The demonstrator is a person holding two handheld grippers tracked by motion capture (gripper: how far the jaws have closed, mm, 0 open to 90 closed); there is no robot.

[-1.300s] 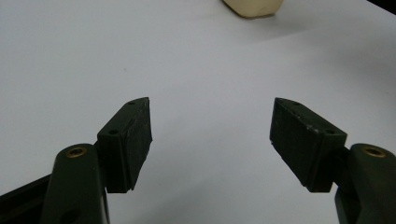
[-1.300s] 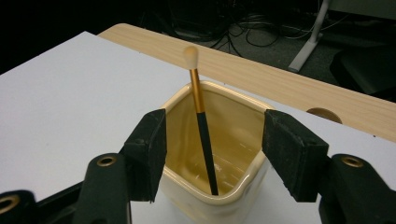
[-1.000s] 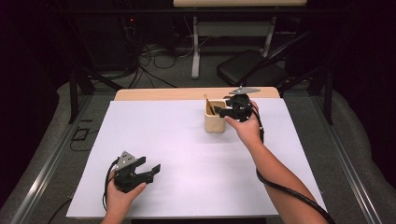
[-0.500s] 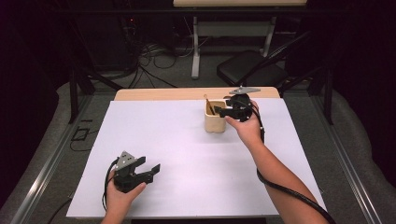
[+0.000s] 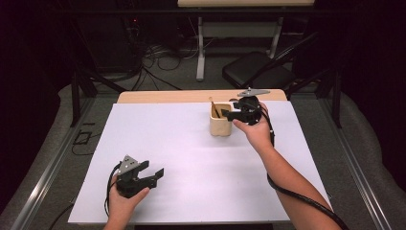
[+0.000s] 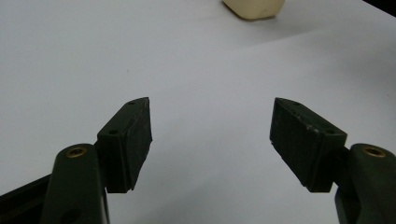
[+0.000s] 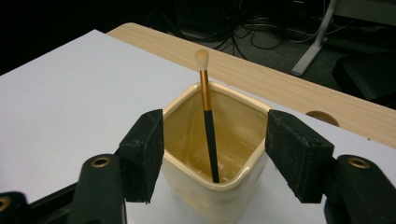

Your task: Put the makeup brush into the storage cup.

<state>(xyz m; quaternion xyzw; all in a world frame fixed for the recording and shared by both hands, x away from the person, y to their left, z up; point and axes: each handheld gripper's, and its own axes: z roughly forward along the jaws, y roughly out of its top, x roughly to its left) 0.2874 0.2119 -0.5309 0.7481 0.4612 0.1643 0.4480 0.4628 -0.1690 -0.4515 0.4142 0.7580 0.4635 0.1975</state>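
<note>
Cream square ceramic cup point(image 7: 212, 179) with a black-and-gold makeup brush point(image 7: 207, 116) stands far-right on the white table point(image 5: 191, 143). Right tongs point(image 7: 212, 158) straddle it, unclenched, pads apparently not pressing. Closing is judged next. Left tongs point(image 6: 210, 135) are released, well apart.
</note>
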